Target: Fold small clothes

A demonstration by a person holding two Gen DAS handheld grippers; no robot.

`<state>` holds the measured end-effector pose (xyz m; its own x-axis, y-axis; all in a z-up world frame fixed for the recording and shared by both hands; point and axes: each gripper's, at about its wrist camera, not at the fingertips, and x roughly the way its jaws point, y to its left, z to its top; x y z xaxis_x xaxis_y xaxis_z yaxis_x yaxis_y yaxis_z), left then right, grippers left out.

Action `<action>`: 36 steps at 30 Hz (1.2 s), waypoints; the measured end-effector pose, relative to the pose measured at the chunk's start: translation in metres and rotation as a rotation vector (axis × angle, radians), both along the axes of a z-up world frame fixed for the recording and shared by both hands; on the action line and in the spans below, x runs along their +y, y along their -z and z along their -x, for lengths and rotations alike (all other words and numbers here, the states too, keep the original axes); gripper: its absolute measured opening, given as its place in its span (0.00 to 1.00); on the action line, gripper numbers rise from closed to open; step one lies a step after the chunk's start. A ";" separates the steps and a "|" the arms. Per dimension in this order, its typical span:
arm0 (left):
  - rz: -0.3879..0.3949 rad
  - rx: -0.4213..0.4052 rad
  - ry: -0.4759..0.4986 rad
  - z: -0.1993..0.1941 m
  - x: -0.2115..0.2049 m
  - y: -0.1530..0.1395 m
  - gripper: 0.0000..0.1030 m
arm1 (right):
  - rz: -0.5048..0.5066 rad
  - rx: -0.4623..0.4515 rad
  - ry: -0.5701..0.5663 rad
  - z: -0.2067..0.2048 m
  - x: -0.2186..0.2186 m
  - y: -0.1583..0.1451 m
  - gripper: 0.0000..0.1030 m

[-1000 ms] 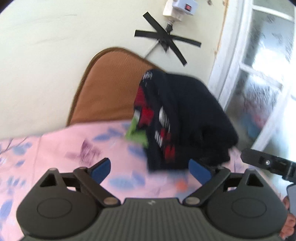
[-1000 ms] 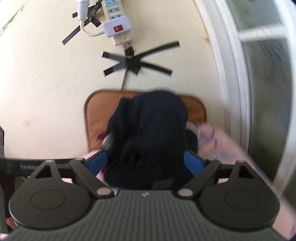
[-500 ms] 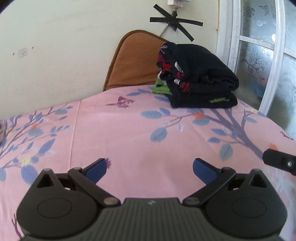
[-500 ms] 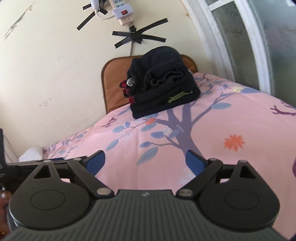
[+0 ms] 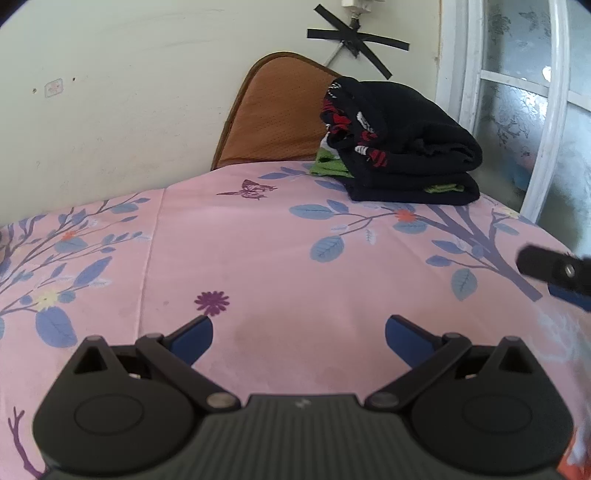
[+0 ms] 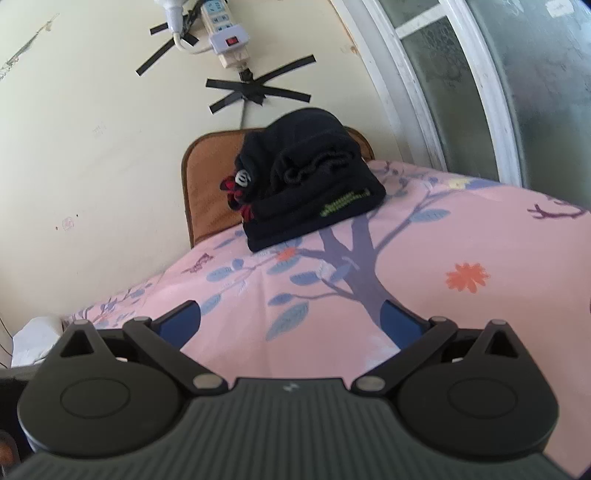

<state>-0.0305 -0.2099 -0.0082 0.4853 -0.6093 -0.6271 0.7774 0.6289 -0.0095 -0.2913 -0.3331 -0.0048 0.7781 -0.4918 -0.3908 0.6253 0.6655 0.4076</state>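
A stack of folded dark clothes (image 5: 406, 147) (image 6: 310, 184) lies at the far end of the pink floral sheet (image 5: 258, 258) (image 6: 480, 229). The top piece is black with red and white print; a green-lettered black one and a green cloth edge lie under it. My left gripper (image 5: 299, 325) hovers open over bare sheet, well short of the stack. In its own view my right gripper (image 6: 290, 308) has jaws opening, with nothing between them, also far from the stack. One of the right gripper's fingers (image 5: 554, 271) shows at the right edge of the left wrist view.
A brown cushion (image 5: 273, 122) (image 6: 207, 177) leans on the cream wall behind the stack. A white window frame (image 5: 546, 110) (image 6: 443, 92) borders the bed on the right. A power strip (image 6: 225, 33) is taped to the wall. Something white (image 6: 33, 336) lies at the bed's left.
Both grippers pulled back from the stack, which filled the space between the jaws a second ago and now rests alone far ahead. Since half a second ago the views barely differ.
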 end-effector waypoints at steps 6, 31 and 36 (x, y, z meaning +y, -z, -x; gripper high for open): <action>-0.065 0.017 0.022 0.003 -0.007 0.005 1.00 | -0.010 0.010 0.014 -0.005 -0.002 0.006 1.00; -0.071 -0.094 0.024 0.018 -0.002 0.003 1.00 | -0.013 -0.058 -0.011 0.005 0.004 0.005 1.00; -0.073 -0.084 0.024 0.017 -0.003 0.003 1.00 | -0.014 -0.063 -0.017 0.006 0.004 0.004 1.00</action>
<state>-0.0475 -0.2125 -0.0115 0.5241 -0.5753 -0.6280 0.7884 0.6067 0.1021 -0.2973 -0.3288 -0.0092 0.8098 -0.4731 -0.3469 0.5865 0.6700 0.4551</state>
